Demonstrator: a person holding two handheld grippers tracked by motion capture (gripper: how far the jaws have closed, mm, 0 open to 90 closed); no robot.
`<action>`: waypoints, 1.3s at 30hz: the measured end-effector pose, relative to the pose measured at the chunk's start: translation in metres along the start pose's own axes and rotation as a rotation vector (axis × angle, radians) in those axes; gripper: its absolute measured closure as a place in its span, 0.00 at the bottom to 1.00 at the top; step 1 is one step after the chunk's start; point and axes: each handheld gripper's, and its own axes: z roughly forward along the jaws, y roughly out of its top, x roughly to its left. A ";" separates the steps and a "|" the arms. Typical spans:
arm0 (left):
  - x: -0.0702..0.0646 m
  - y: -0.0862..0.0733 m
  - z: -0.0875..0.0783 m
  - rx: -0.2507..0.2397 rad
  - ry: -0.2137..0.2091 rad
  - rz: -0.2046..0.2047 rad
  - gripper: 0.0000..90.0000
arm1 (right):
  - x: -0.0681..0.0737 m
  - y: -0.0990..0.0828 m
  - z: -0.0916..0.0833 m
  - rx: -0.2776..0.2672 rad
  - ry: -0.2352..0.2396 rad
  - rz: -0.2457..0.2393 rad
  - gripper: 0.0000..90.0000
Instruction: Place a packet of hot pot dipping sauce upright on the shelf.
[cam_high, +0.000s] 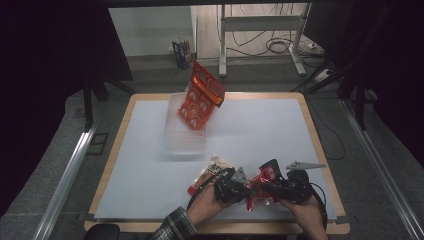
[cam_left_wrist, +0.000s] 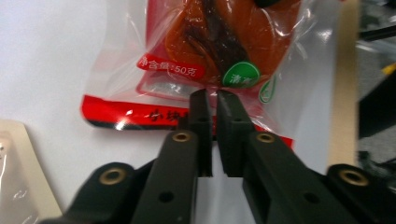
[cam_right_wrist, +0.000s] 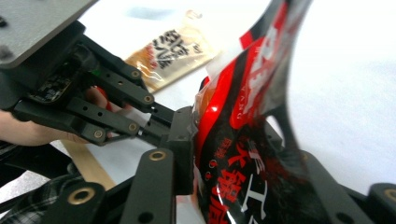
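Observation:
A red and clear snack packet (cam_high: 265, 176) hangs just above the table's front edge, between both grippers. My left gripper (cam_high: 248, 189) comes at it from the left. In the left gripper view its jaws (cam_left_wrist: 215, 95) stand nearly together with a thin slit, pinching the packet (cam_left_wrist: 224, 42) at its lower seam. My right gripper (cam_high: 268, 190) reaches in from the right. In the right gripper view the packet (cam_right_wrist: 252, 93) fills the space between the right gripper's (cam_right_wrist: 233, 126) jaws, pressing on the left jaw and hiding the right one. The left gripper (cam_right_wrist: 161, 123) meets the packet there too.
A tan snack packet (cam_high: 212, 172) lies flat just left of the left gripper, seen also as the tan packet (cam_right_wrist: 173, 51). A clear plastic bin (cam_high: 185, 135) stands mid-table with a red multi-pack (cam_high: 201, 97) leaning out of it. The wooden table edge (cam_high: 215, 227) is close below the hands.

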 end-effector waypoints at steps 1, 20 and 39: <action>0.000 0.000 -0.008 -0.013 0.005 0.010 0.88 | 0.002 0.001 -0.001 -0.008 0.007 -0.008 0.78; -0.005 -0.024 -0.059 -0.143 0.094 0.041 0.40 | 0.013 0.021 -0.023 -0.075 -0.038 -0.113 0.80; 0.003 -0.072 -0.104 -0.191 0.172 -0.071 0.12 | 0.021 0.060 -0.008 -0.054 -0.044 -0.217 0.80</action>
